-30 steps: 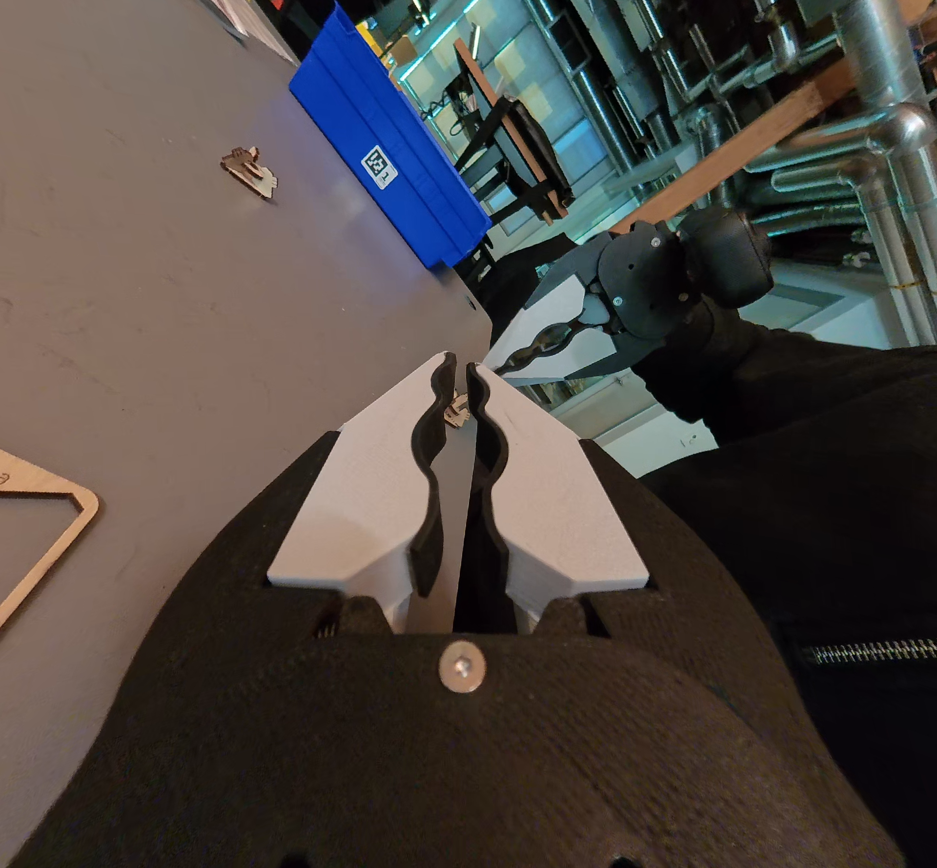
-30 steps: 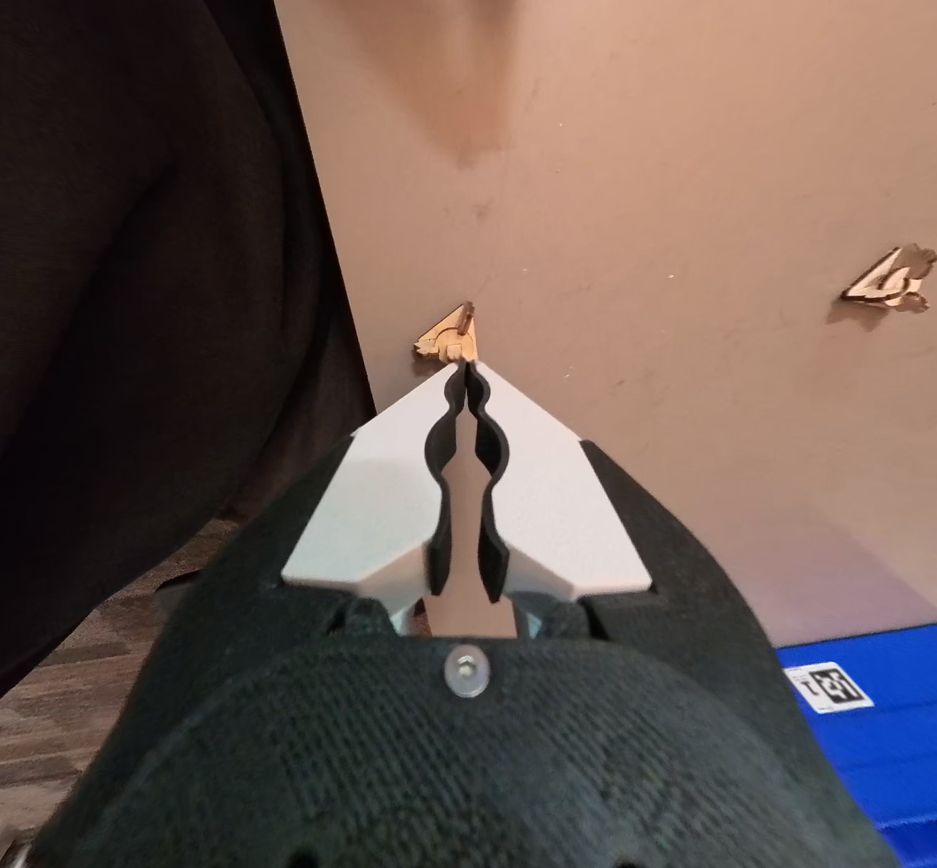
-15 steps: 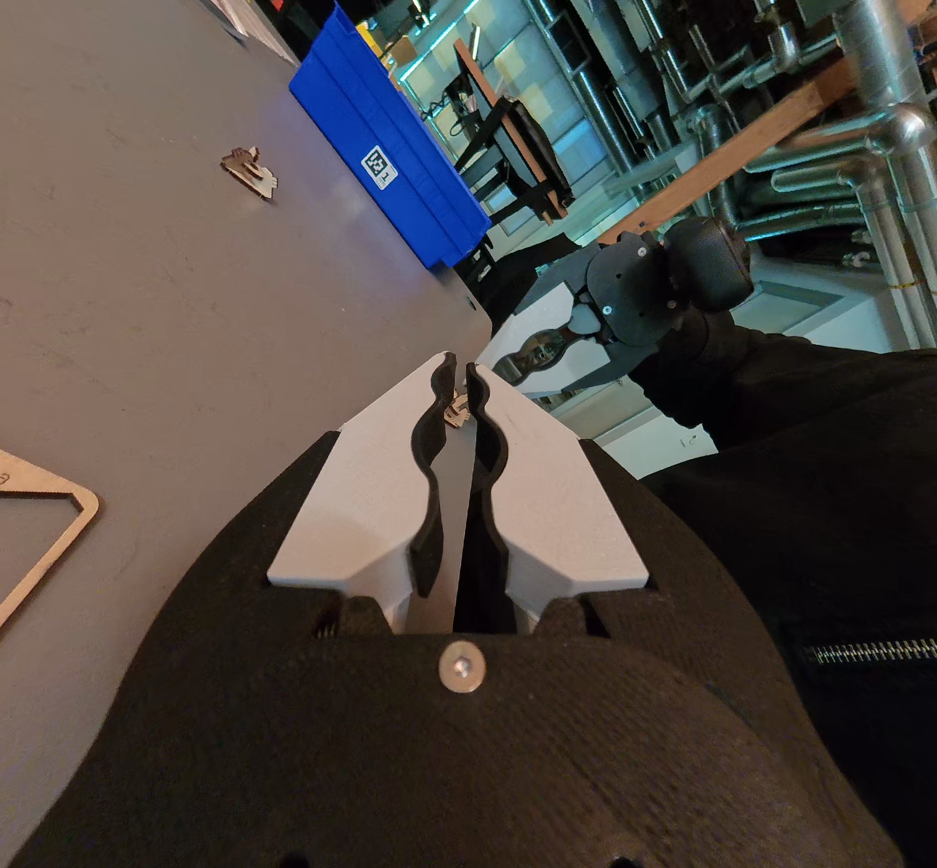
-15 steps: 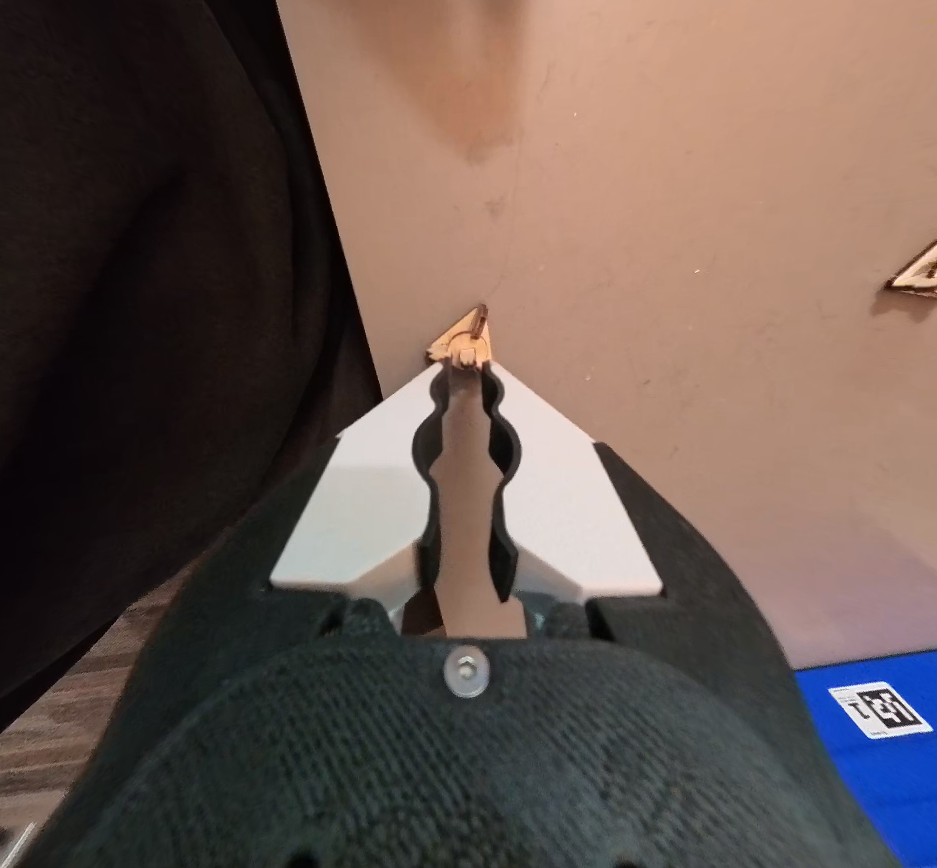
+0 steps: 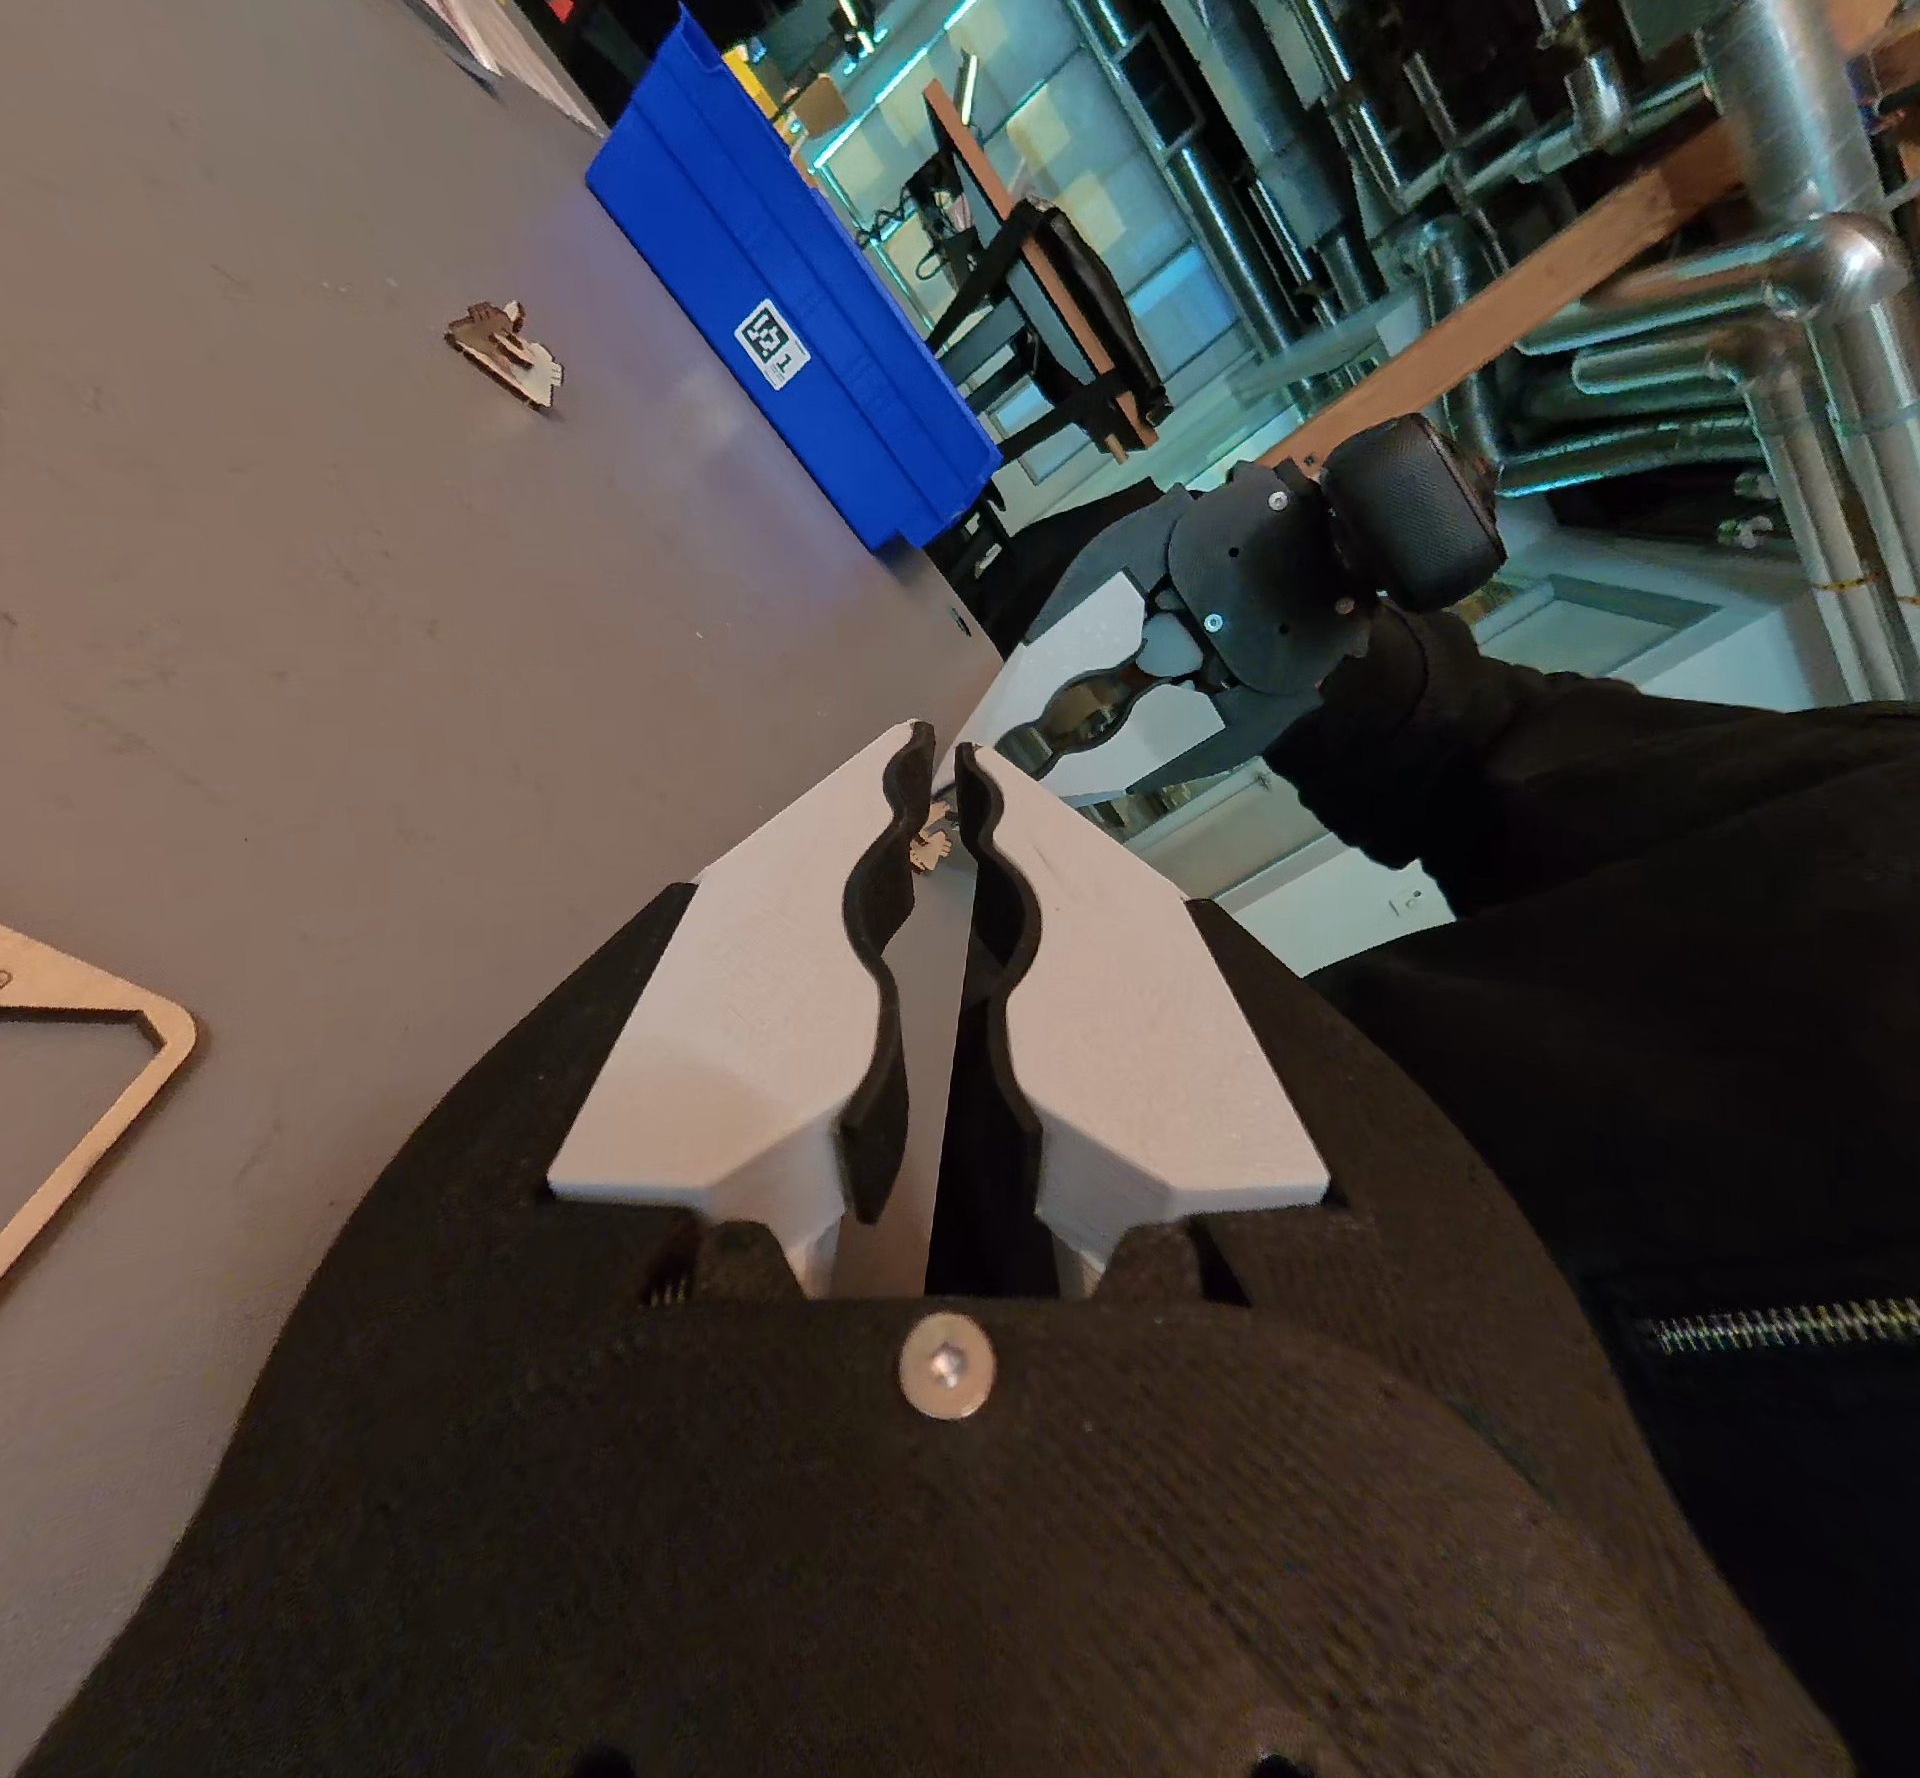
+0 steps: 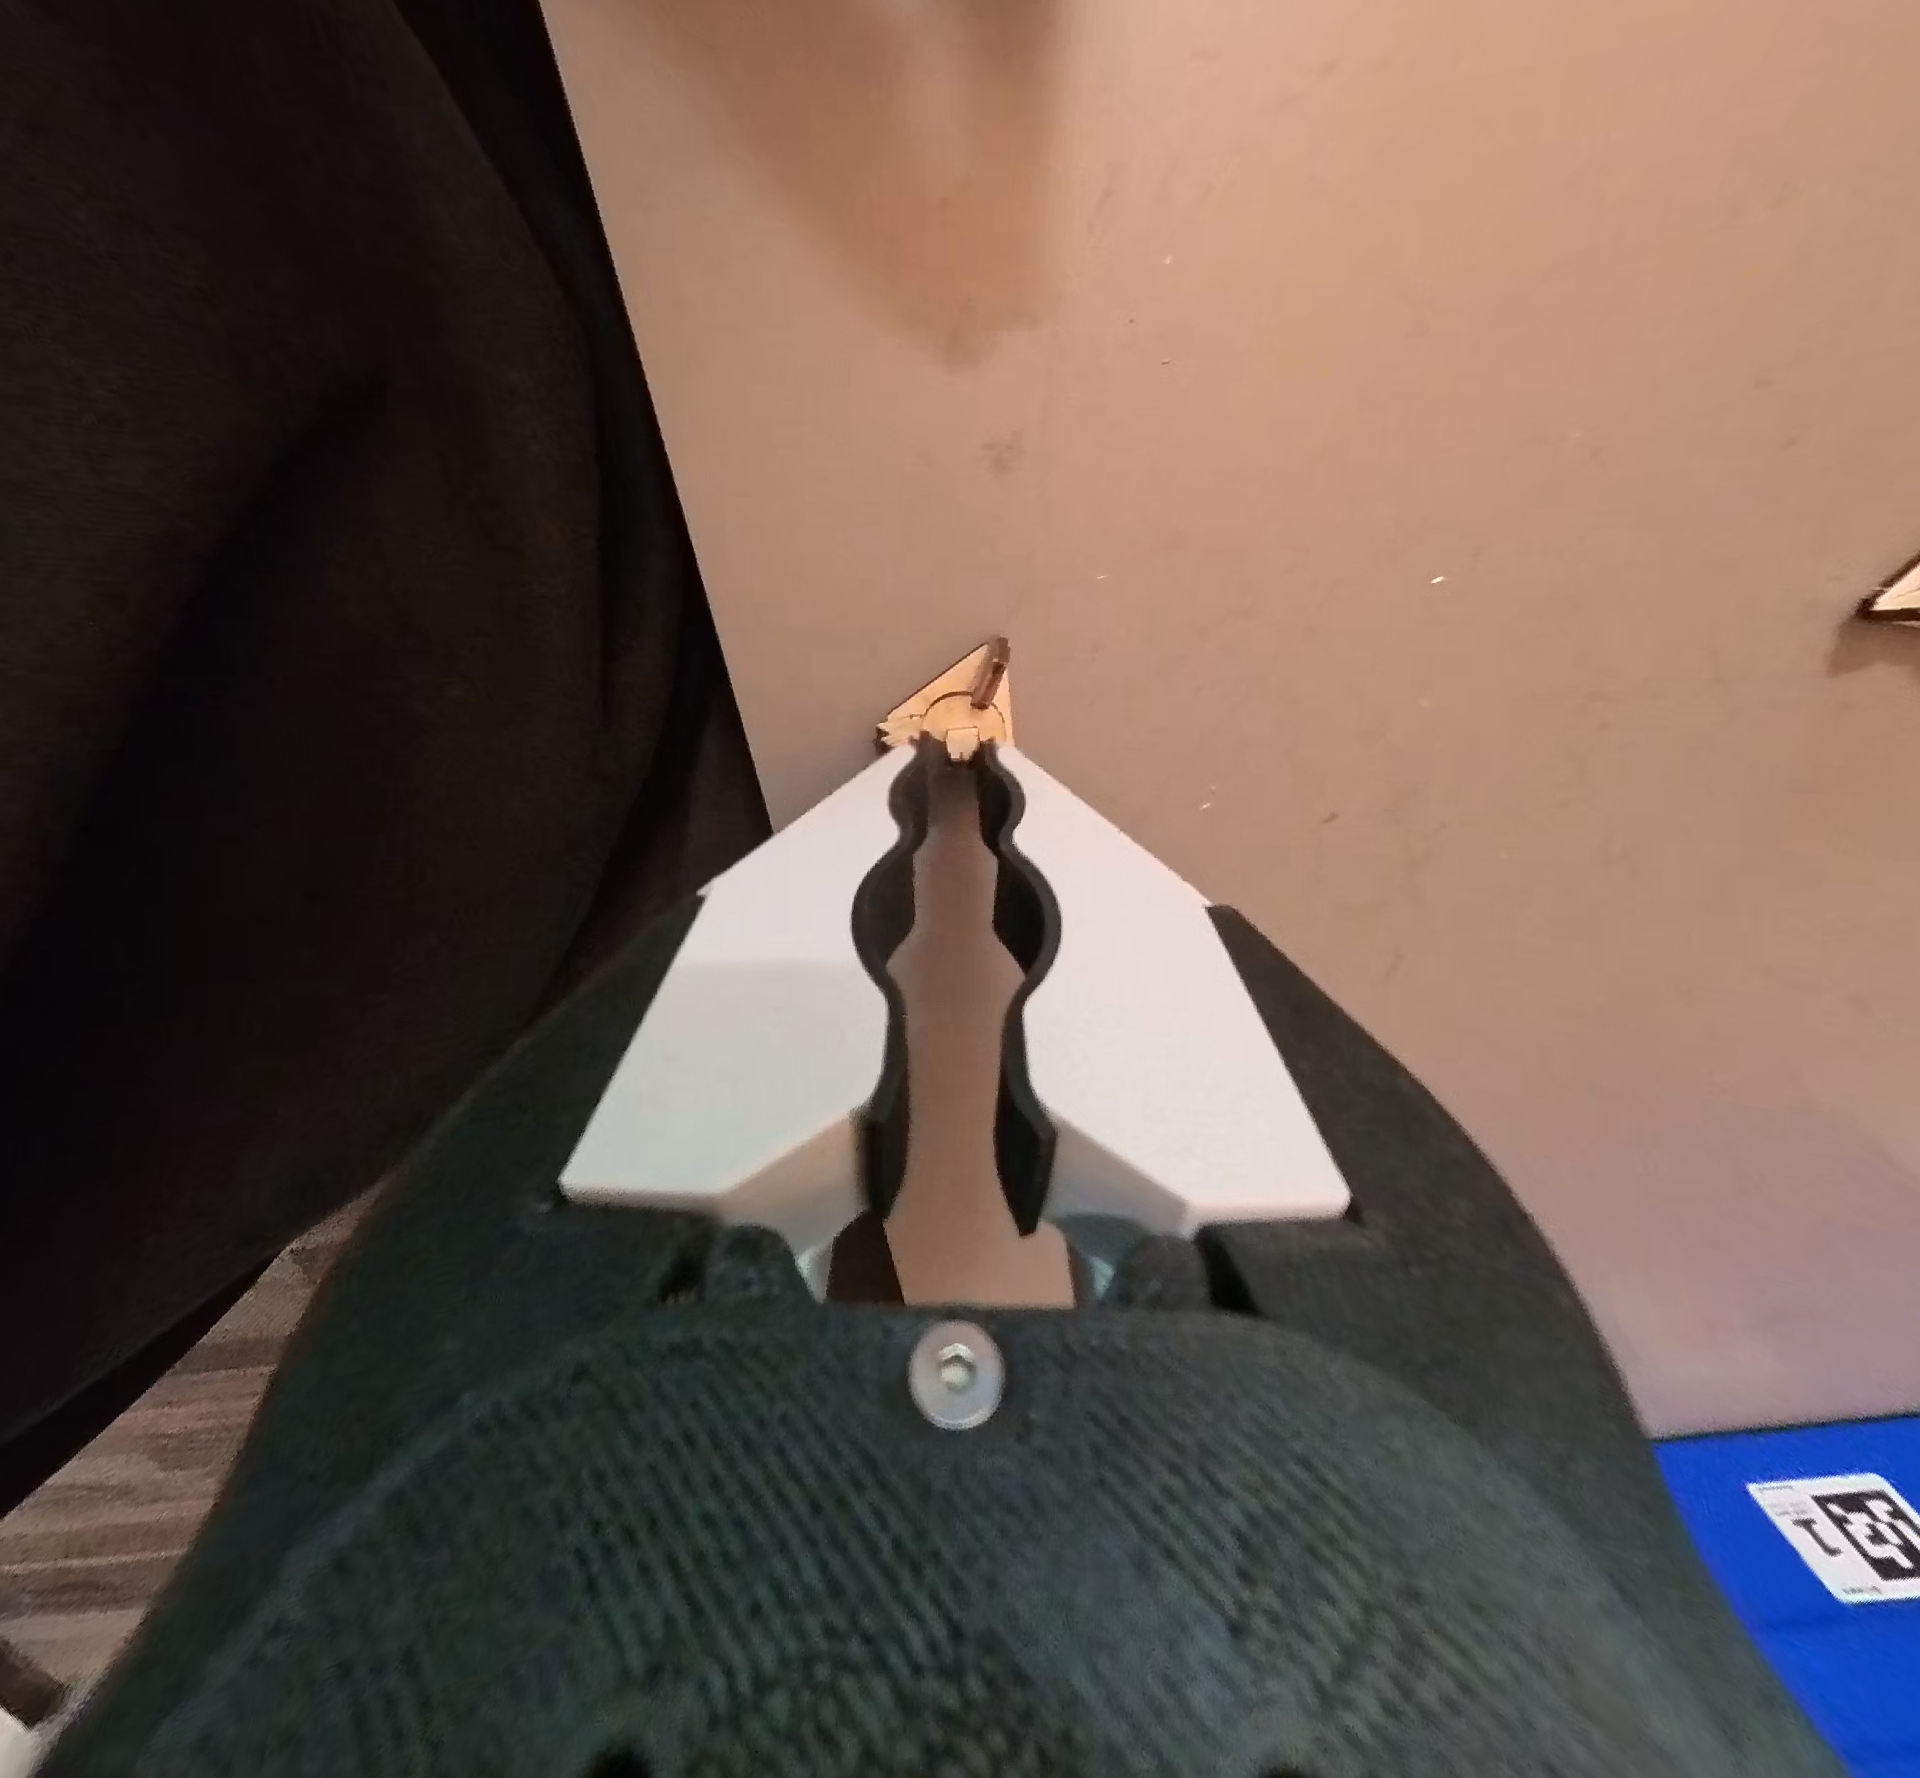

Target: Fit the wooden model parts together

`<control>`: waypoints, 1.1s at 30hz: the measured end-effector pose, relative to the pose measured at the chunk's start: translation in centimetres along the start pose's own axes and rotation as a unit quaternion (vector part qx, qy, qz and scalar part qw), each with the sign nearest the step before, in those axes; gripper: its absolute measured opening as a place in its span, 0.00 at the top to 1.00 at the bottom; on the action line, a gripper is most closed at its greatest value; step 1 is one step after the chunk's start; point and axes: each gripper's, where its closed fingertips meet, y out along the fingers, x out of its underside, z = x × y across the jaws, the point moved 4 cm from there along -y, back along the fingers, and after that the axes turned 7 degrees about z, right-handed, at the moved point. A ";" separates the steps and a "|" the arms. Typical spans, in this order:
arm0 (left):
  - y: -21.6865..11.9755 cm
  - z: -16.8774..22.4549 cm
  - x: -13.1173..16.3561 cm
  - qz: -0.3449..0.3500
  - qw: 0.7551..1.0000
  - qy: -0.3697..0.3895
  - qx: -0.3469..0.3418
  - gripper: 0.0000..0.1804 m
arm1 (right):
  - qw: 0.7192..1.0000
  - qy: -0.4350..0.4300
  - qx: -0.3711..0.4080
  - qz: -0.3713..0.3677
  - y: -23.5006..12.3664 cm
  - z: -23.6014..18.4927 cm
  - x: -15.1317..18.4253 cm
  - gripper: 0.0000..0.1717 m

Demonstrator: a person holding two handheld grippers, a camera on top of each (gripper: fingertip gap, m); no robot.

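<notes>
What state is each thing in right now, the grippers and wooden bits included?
Triangular wooden piece: flat at table edge.
Left hand-held gripper: closed, nothing visibly held.
Right hand-held gripper: tips narrowly apart around that piece's tab; grip unclear.
Second wooden piece: lying free.
Blue bin: resting on table.

**Matt table, thin wood, glossy plastic**

Table top (image 5: 312,637) looks smooth and matt. The small cut-out piece (image 6: 961,715) seems thin pale wood, as does the frame (image 5: 125,1063). Blue bin (image 5: 790,294): glossy plastic. Pipes (image 5: 1829,274): shiny metal

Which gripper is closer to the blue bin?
Right. The right gripper is close by the blue bin; the left gripper is farther from it, beyond the right one.
</notes>
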 end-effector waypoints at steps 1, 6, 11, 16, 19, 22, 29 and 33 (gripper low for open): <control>0.0 0.0 0.0 0.000 1.000 0.000 0.000 0.99 | 1.000 0.000 0.001 0.001 0.1 0.1 0.0 0.95; 0.0 0.0 0.0 0.000 1.000 0.003 -0.003 0.99 | 1.000 0.006 0.009 0.025 0.3 0.8 0.5 0.97; 0.1 -0.1 0.1 -0.002 1.000 0.004 -0.009 0.99 | 0.997 0.016 0.053 0.058 0.2 3.8 1.3 0.97; 0.4 -0.3 0.1 -0.004 0.999 0.021 -0.027 1.00 | 0.990 0.057 0.099 0.084 -0.2 9.1 2.6 0.97; 0.6 -0.3 0.0 -0.005 0.999 0.035 -0.035 1.00 | 0.987 0.078 0.086 0.111 -0.2 10.9 2.8 0.97; 1.0 -0.2 -1.0 0.032 0.994 0.085 -0.058 1.00 | 0.986 0.067 0.075 0.132 -0.1 11.3 2.4 0.92; 3.8 0.9 -1.5 0.043 0.978 0.172 -0.106 1.00 | 0.964 0.042 0.100 0.243 -3.1 11.1 1.0 0.85; 5.4 1.7 -1.2 0.031 0.961 0.238 -0.137 1.00 | 0.915 0.075 0.115 0.381 -4.5 10.6 -1.2 0.82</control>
